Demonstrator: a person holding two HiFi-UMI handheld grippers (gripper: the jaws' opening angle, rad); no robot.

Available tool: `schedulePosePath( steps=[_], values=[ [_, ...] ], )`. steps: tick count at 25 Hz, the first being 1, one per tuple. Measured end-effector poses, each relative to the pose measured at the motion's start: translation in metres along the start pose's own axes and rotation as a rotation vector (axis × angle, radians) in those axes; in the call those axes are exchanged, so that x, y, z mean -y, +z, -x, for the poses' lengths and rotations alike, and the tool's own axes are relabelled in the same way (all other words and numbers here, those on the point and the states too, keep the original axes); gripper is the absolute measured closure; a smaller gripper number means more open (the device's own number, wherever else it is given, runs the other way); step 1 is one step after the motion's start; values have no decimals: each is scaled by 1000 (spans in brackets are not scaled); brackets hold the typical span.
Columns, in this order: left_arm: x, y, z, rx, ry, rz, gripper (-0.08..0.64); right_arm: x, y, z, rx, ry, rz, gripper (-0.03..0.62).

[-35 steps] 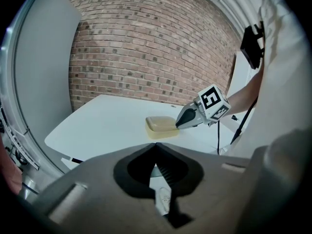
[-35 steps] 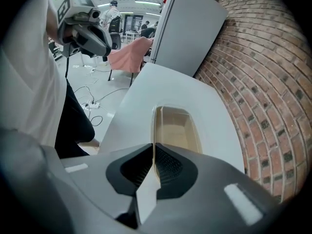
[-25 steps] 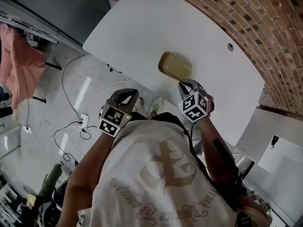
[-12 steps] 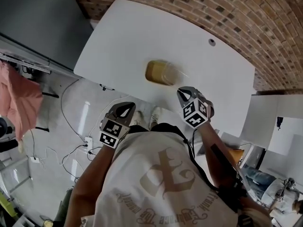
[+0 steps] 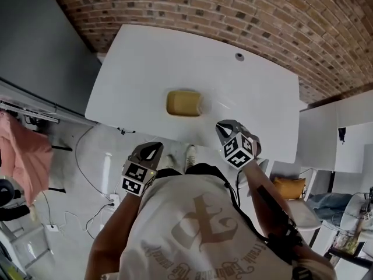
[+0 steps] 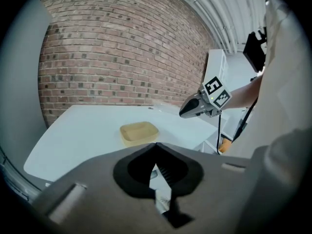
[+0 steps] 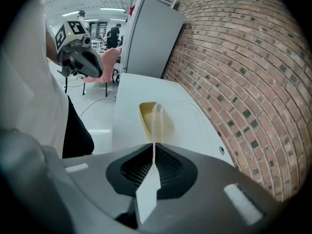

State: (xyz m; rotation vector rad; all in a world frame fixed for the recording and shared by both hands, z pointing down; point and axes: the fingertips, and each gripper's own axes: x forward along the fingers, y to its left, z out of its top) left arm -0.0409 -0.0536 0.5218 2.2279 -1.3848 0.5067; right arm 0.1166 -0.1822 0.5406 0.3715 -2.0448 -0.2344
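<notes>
Clear plastic shows in your right gripper [image 7: 154, 147]: its jaws are closed on the edge of a thin lid [image 7: 155, 118], which stands on edge and runs straight ahead from the jaw tips. In the head view, this gripper [image 5: 223, 127] sits at the near edge of the table [image 5: 151, 57], just to the right of the tray [image 5: 183, 103].

Your left gripper [image 6: 156, 146] has its jaws closed with nothing between them. In the head view, it [image 5: 152, 149] is off the table, above the floor and short of the near edge. It is to the left of the tray and well apart from it.

The tray is tan, shallow and rectangular with rounded corners. It lies flat on the table, close to the near edge and about midway along it. The left gripper view shows it [image 6: 139, 132] as open-topped, with your right gripper [image 6: 183, 113] raised to the right of it. From the right gripper view, the tray [image 7: 166, 126] lies directly beyond the lid. You cannot tell from any view whether the far end of the lid touches it.

A small round hole [image 5: 239, 56] is set in the table near its far edge, towards the right corner. A brick wall [image 5: 233, 10] runs along the far edge. A grey panel [image 5: 35, 45] stands off the left end of the table, with a pink cloth [image 5: 20, 156] nearer to you on that side.
</notes>
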Motion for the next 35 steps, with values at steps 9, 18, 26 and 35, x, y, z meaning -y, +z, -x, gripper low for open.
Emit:
schedulePosePath(
  steps=[9,18,26,35],
  values=[
    [1,3,-6,5,-46,-35,557,-4,-22,24,-3,-49,-89,568],
    [7,7,-17,10,-94,-69,557,-14,-43,39,-8,-88,-150,568],
    [8,19,-30,33,-113,-82,557,-15,-53,44,-6,-109,-173,568],
    [13,27,-35,34,-121,-79,557,-13,-53,45,12,-114,-193,568]
  ],
)
